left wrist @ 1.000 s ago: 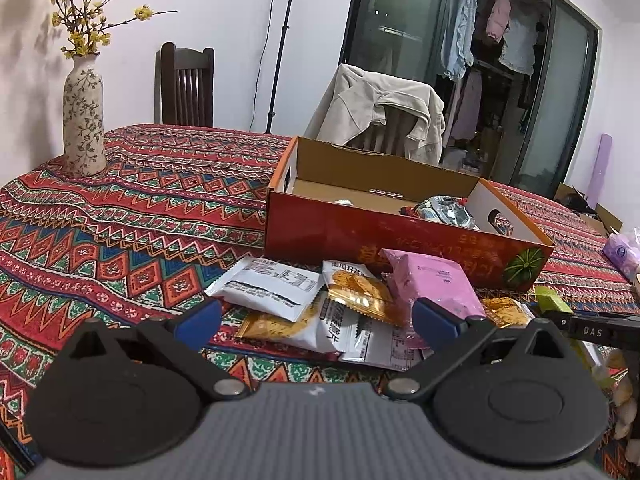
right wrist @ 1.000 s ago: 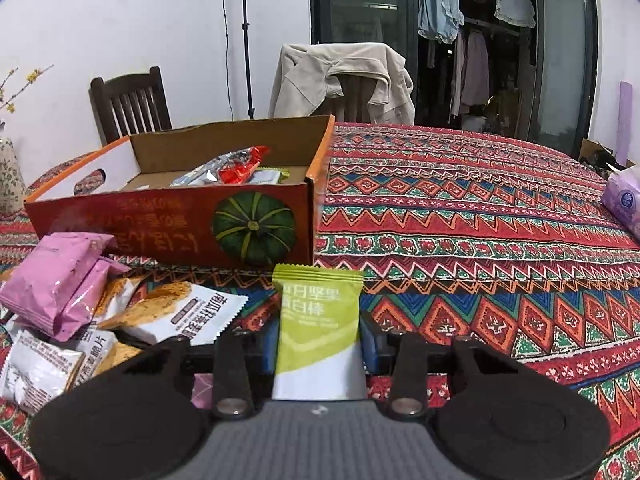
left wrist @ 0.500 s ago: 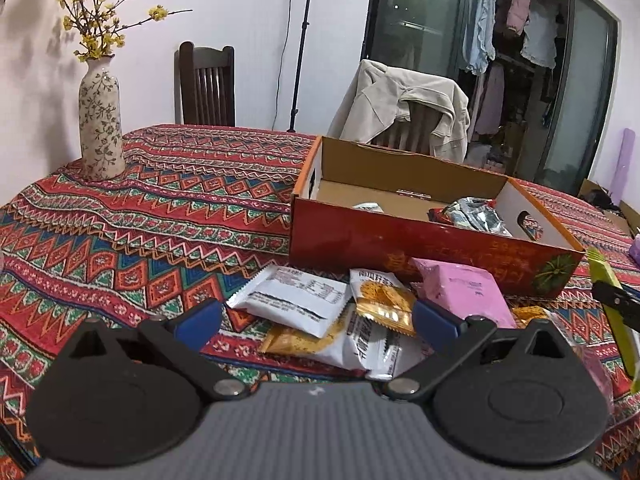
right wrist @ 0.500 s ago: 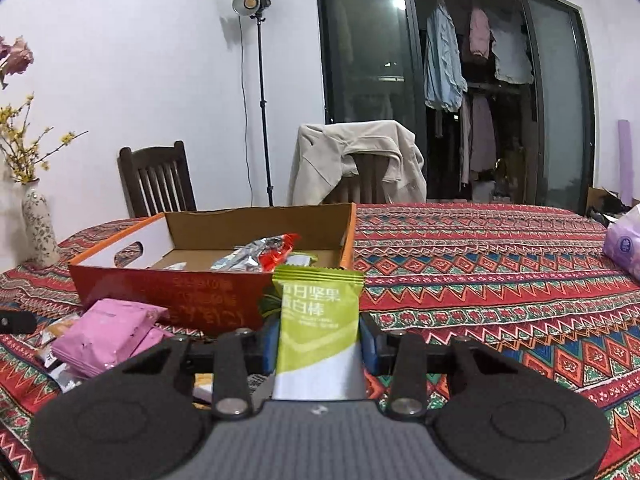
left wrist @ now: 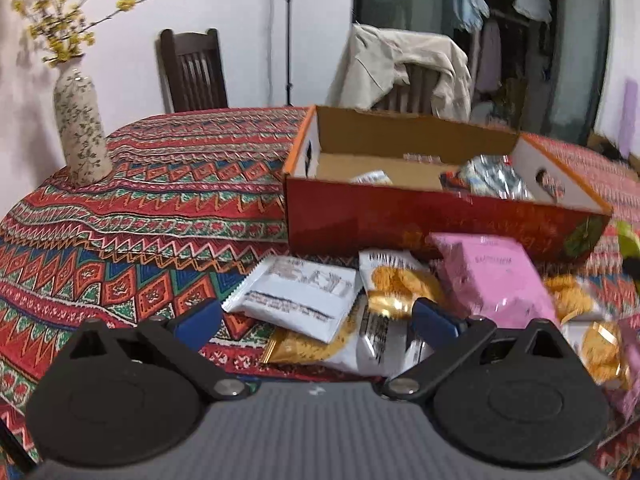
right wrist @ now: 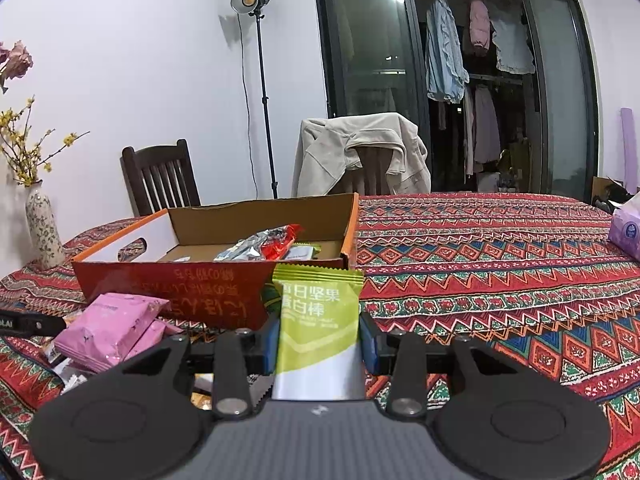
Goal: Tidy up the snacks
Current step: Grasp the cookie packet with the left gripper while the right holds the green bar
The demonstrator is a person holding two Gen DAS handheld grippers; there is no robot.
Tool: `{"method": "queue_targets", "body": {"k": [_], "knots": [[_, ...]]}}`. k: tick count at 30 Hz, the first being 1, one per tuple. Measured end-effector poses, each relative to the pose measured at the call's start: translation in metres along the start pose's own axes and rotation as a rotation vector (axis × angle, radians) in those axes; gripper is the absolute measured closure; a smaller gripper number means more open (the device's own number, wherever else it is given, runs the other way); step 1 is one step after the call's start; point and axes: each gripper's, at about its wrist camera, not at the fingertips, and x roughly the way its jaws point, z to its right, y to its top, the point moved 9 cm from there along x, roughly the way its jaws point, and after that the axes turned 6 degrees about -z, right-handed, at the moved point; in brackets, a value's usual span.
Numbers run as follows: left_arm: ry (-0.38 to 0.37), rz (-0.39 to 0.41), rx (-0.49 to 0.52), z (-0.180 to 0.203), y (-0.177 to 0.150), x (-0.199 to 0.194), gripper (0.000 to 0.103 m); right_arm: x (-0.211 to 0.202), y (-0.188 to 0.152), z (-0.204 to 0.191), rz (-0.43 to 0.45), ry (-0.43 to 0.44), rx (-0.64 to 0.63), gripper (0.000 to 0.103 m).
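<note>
Right gripper [right wrist: 319,344] pinches the green snack bar [right wrist: 318,320] upright, just short of the cardboard box [right wrist: 216,292] front wall; left gripper [left wrist: 316,316] hangs spread-jawed over the loose packets [left wrist: 304,296] at the table's near edge; next, lift the bar over the rim and release inside.

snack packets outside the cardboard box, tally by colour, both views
Pink plastic packets: 2 (one leaning on the red cardboard box, another at the right edge)
White-and-orange packets: about 4 (pile; overlaps and blur make this rough)
Green-and-white packet: 1, gripped in the right tool
Total: about 7
</note>
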Motion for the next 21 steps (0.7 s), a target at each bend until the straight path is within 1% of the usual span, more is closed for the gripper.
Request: {"method": "queue_targets", "body": {"k": [4, 8, 11, 15, 21], "knots": [[0.005, -0.03, 0.057, 0.007, -0.008, 0.012, 0.0, 0.001, 0.0, -0.001, -0.003, 0.003, 0.0, 0.064], [0.012, -0.038, 0.055, 0.002, -0.001, 0.019, 0.0, 0.001, -0.001, 0.0, -0.004, 0.001, 0.003, 0.064], [0.032, -0.042, 0.059, -0.006, 0.005, 0.024, 0.0, 0.001, -0.001, 0.002, -0.005, 0.0, 0.011, 0.064], [0.008, -0.064, 0.023, -0.016, 0.004, 0.028, 0.0, 0.001, -0.002, 0.004, -0.007, -0.001, 0.02, 0.064], [0.002, -0.024, -0.023, -0.03, 0.014, 0.02, 0.0, 0.002, -0.002, 0.004, -0.008, -0.002, 0.022, 0.064]]}}
